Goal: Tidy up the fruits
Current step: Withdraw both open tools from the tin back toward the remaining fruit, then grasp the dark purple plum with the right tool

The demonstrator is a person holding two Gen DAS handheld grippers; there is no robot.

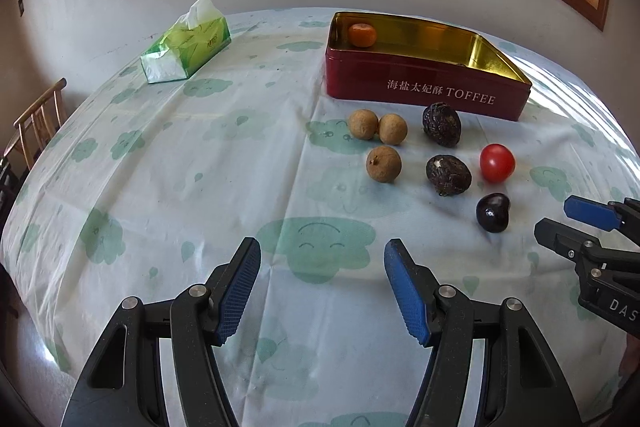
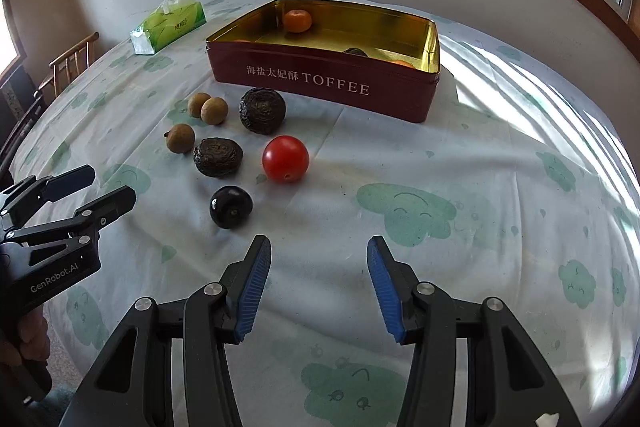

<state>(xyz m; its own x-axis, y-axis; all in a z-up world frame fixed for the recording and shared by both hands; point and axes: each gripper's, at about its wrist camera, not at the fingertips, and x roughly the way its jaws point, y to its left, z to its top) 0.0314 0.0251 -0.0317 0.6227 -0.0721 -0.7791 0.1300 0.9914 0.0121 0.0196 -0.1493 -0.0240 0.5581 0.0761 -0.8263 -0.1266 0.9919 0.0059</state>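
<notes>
A red toffee tin (image 1: 424,89) (image 2: 320,83) with a gold inside stands open at the back and holds an orange (image 1: 362,35) (image 2: 297,20); in the right wrist view a dark fruit (image 2: 355,51) and another orange bit (image 2: 402,63) also show inside. In front lie three brown longans (image 1: 383,164) (image 2: 181,138), two wrinkled dark fruits (image 1: 448,174) (image 2: 218,157), a red tomato (image 1: 497,163) (image 2: 285,159) and a shiny dark plum (image 1: 493,213) (image 2: 231,207). My left gripper (image 1: 322,287) (image 2: 102,185) is open and empty. My right gripper (image 2: 319,285) (image 1: 568,223) is open and empty, near the plum.
A green tissue pack (image 1: 186,45) (image 2: 168,23) lies at the back left of the table. A wooden chair (image 1: 38,123) (image 2: 70,65) stands beyond the table's left edge. A wall with a window runs behind the table.
</notes>
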